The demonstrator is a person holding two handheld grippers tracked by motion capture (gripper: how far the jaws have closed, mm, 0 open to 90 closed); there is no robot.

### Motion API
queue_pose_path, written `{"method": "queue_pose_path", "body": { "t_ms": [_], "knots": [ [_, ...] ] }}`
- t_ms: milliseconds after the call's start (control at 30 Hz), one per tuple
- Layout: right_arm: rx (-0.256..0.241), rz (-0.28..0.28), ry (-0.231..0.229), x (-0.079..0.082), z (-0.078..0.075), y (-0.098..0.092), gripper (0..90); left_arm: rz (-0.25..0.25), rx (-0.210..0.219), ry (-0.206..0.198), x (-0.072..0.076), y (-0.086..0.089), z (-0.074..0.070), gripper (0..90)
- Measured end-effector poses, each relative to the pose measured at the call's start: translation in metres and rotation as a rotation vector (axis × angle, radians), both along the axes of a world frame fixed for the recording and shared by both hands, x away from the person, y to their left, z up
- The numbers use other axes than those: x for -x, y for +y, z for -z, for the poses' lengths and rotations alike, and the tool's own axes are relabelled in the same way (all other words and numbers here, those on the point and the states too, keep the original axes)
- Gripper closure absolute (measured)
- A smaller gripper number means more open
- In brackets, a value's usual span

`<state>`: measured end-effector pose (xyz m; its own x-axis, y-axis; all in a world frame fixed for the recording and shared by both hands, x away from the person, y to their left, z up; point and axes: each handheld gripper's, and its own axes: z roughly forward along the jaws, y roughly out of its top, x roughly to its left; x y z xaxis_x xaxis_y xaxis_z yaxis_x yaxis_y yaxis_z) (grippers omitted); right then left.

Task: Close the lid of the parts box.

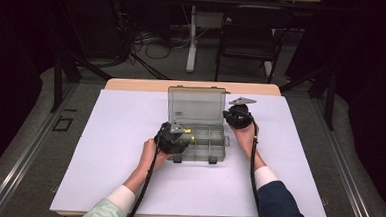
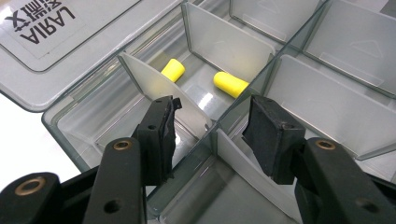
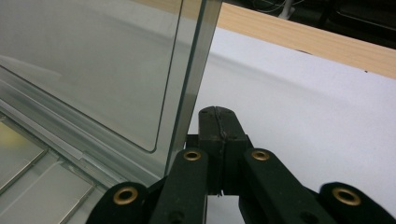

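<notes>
So the compartment box (image 1: 199, 139) stands open mid-tabletop, left gripper (image 2: 212, 123) with fingers wide above its two yellow earplugs (image 2: 230, 84), right gripper (image 3: 218, 126) pinched empty beside the lid (image 3: 116, 70); picking remains.

Left hand-held gripper (image 2: 212, 133), jaws apart, over organizer box (image 2: 60, 88) w/ two yellow earplugs (image 2: 230, 84) inside.
</notes>
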<state>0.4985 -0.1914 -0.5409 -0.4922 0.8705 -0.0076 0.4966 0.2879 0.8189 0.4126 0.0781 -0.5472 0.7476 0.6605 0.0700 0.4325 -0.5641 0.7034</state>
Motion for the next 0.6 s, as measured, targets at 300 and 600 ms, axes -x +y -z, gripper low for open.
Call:
{"method": "queue_pose_path", "body": {
  "t_ms": [300,600],
  "knots": [
    [-0.012,-0.014,-0.045,0.005,-0.005,-0.001,90.0,-0.002,-0.005,0.000,0.000,-0.001,0.000,50.9],
    [-0.018,-0.039,-0.078,0.011,-0.008,-0.004,90.0,-0.006,-0.009,-0.004,0.000,-0.002,0.000,49.5]
  ]
}}
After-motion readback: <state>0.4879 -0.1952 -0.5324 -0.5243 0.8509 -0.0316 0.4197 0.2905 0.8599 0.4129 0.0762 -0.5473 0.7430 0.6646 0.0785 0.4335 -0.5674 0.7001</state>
